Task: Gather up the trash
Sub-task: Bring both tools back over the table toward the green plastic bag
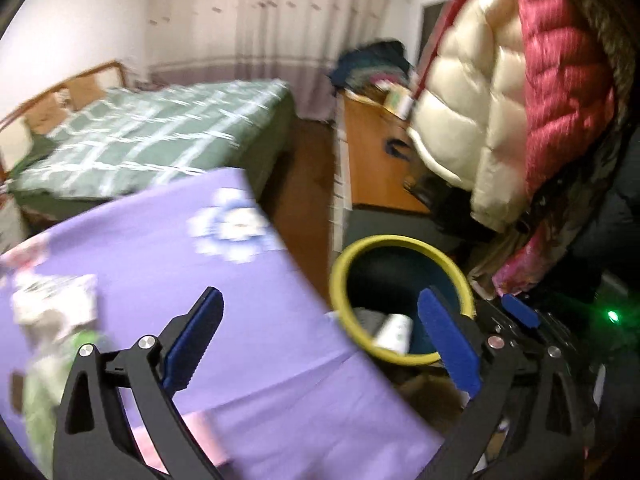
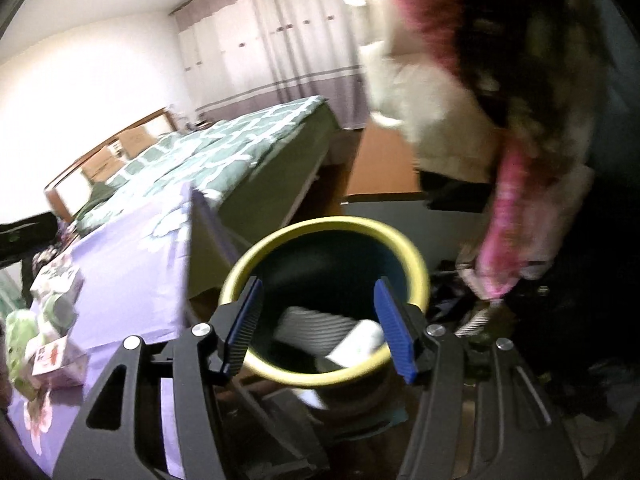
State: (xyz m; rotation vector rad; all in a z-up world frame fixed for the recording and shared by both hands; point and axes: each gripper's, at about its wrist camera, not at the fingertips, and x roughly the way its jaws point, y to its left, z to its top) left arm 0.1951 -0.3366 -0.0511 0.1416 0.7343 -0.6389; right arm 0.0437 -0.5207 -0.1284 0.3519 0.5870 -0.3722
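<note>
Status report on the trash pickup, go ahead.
Left gripper open, empty. Right gripper open, empty, over the bin. White trash already inside; more packets on the purple cloth. Nothing blocking the bin.

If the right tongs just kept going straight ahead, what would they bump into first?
Probably the round dark bin with the yellow rim. The open right tongs point into its mouth, so they would likely meet the white trash inside, though depth is unclear.

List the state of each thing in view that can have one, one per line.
Left tongs: open, empty.
Right tongs: open, empty, above the bin.
Trash bin: upright, uncovered, trash inside.
White carton: lying tilted in the bin.
Items on purple cloth: not yet collected.
Curtains: drawn shut.
</note>
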